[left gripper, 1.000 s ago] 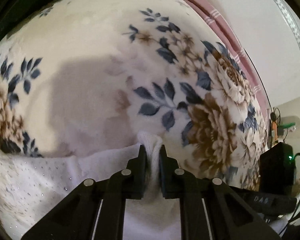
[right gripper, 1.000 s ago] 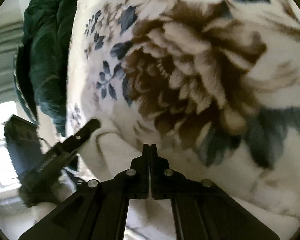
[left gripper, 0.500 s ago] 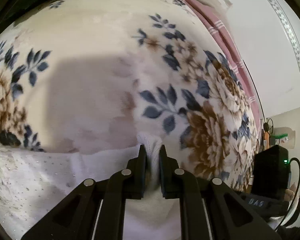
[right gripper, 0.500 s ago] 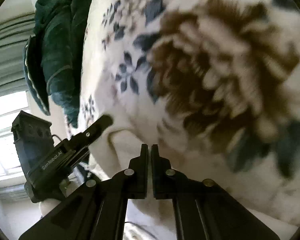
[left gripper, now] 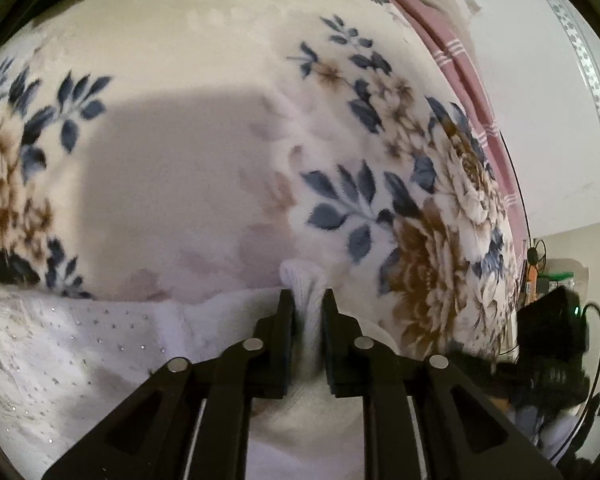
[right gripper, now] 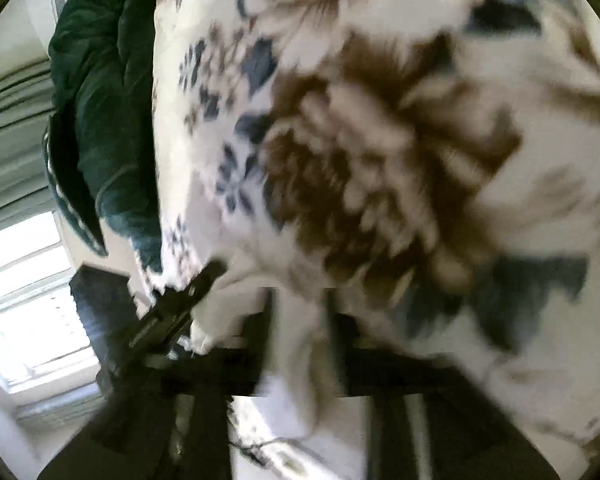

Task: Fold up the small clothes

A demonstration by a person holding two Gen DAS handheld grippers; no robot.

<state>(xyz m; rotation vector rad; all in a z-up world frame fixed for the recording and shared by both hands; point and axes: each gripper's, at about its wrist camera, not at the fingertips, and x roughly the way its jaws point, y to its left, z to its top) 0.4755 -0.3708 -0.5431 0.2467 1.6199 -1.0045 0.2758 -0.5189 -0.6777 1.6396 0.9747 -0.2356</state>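
A small white garment [left gripper: 100, 344] with tiny silver dots lies on a floral blanket [left gripper: 204, 112]. My left gripper [left gripper: 307, 300] is shut on a bunched white edge of it, which sticks out between the fingertips. In the right wrist view the picture is blurred by motion. My right gripper [right gripper: 300, 308] shows its jaws standing apart, with white cloth [right gripper: 296, 344] seen between and below them. The left gripper [right gripper: 180, 308] also shows at the left of that view, against the garment's edge.
A pink striped sheet [left gripper: 472, 92] runs along the blanket's far right edge by a white wall. A black device with a green light [left gripper: 552, 320] sits at the right. A dark green quilt [right gripper: 100, 120] and a bright window [right gripper: 32, 300] lie left in the right wrist view.
My right gripper's jaws have gone from shut to apart, and its view has swung and blurred. My left gripper keeps its hold and has shifted slightly over the blanket.
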